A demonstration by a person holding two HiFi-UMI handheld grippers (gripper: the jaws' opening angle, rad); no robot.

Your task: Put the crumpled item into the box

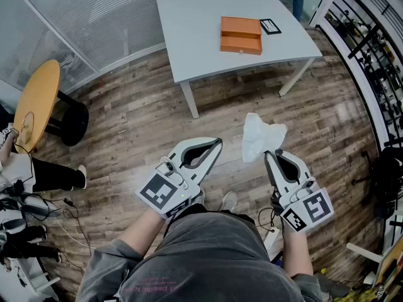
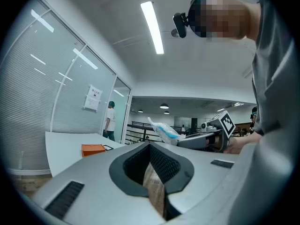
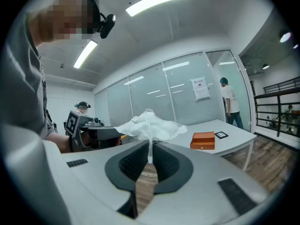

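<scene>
The right gripper (image 1: 267, 153) has its jaws clamped on the crumpled item (image 1: 261, 136), with a thin pinched stem of it caught between the tips. The item is white, thin and crinkly, like tissue or film. From the pinch it flares up and out into a loose, puffy bunch with sharp folds and ragged edges. In the right gripper view it spreads above the jaw tips toward 12 o'clock (image 3: 149, 125). In the left gripper view it shows a faint bluish tint (image 2: 163, 129).

It is held in the air over the wooden floor (image 1: 145, 115), well apart from the box (image 1: 241, 35). The box is orange and low, and sits on the white table (image 1: 189, 30) at 12 o'clock in the head view. A small flat black thing (image 1: 270, 26) lies just beside the box at its 2 o'clock.

The left gripper (image 1: 218, 142) is at 9 o'clock of the item, its jaws closed tip to tip with nothing between them.
</scene>
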